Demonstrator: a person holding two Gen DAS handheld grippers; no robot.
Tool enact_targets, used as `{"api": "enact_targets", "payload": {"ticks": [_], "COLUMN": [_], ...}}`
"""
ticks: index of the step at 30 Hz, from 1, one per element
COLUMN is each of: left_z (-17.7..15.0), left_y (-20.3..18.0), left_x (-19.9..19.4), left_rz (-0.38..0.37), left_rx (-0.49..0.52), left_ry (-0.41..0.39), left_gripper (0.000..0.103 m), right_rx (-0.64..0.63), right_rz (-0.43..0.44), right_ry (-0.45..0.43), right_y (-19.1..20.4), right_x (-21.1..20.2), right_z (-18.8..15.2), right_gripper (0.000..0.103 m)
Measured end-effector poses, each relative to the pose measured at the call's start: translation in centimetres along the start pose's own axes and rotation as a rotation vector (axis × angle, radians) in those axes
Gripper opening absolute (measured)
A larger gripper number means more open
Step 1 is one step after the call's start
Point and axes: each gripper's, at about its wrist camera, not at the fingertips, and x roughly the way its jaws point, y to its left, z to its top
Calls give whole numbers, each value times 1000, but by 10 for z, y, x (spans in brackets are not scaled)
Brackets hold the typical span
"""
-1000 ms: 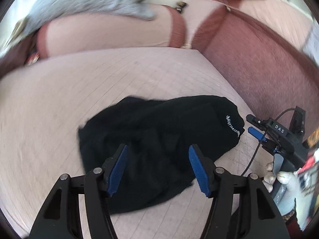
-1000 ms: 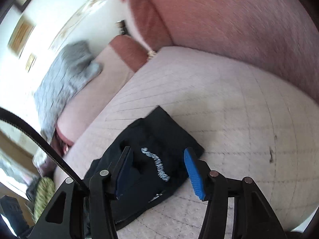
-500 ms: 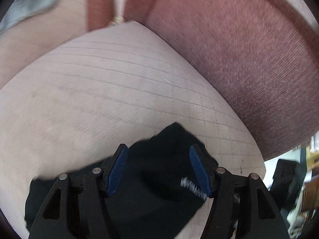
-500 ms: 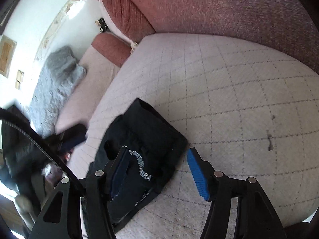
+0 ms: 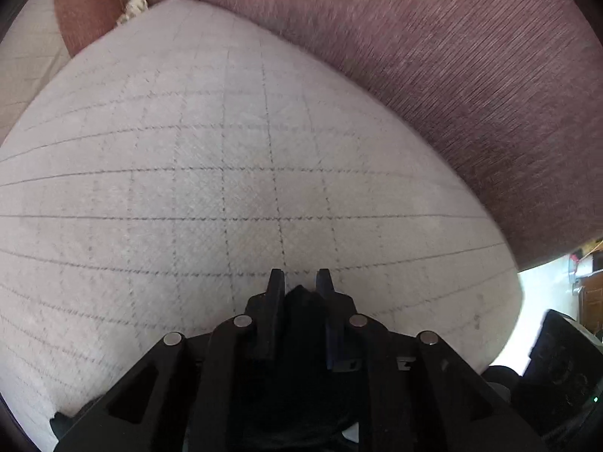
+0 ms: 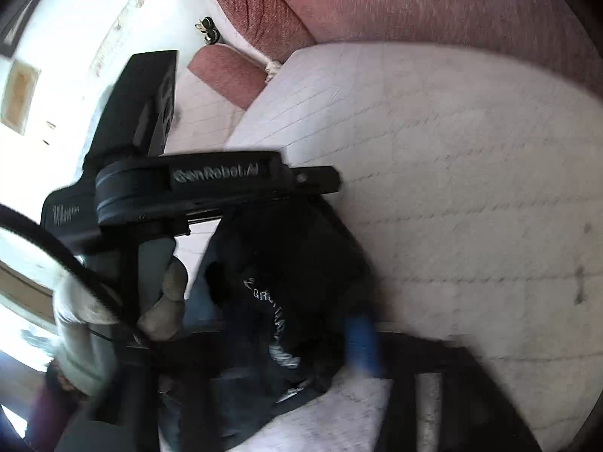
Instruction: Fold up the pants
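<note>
- Across most of both views we see the pale quilted cushion [image 5: 233, 173] of a sofa, with its reddish backrest [image 5: 452, 56] filling the upper right of the left wrist frame.
- At lower centre of the right wrist frame lie the black pants [image 6: 286, 286], bunched in a rumpled heap on the cushion, white lettering on what looks like the waistband facing up; we see no tidy fold yet.
- At left centre of that same frame the left tongs [image 6: 320, 180] reach in from the side, their tips over the upper edge of the heap.
- At bottom centre of the left wrist frame we find those left tongs [image 5: 299, 282] drawn narrow, with a tuft of black cloth pinched between the pads.
- Along the bottom of the right wrist frame the right tongs [image 6: 320, 342] are smeared by blur; one blue pad [image 6: 361, 339] shows beside the cloth, and we cannot tell whether they are wide or closed.
- We judge the task barely begun: one edge is gripped, while spreading the pants flat and every fold remain.
</note>
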Motion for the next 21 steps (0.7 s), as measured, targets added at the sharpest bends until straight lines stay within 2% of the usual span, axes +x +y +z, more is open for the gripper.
{"api": "enact_targets", "payload": {"ticks": [4,8,12,14,18,21], "left_z": [-20,-63,-121,-155,-224,-266], "left_y": [10,25,57,84,135,168], "left_x": [-48,-107,-163,-186,-202,-196], "left_rz": [-34,-72,-99,-125,-202,-196], "left_rx": [-78,-153,-246,-329,-502,-613], "left_ry": [-103,-208,-310,-365,-449,-469], "left_gripper": [16,16,16,16,16,16], "right_rx": [-155,-327,-425,-489,-615,-699], "right_rz": [39,69,126,155,157,124], "right_ry": [-38,-40,24,67,153,229], "right_y": [34,76,122,151,194,217], "right_x": [-13,-25,-24,-19,5,37], "right_z": [-9,-32,-61,-79,-120,-156], "right_gripper": [23,23,23,23,23,23]}}
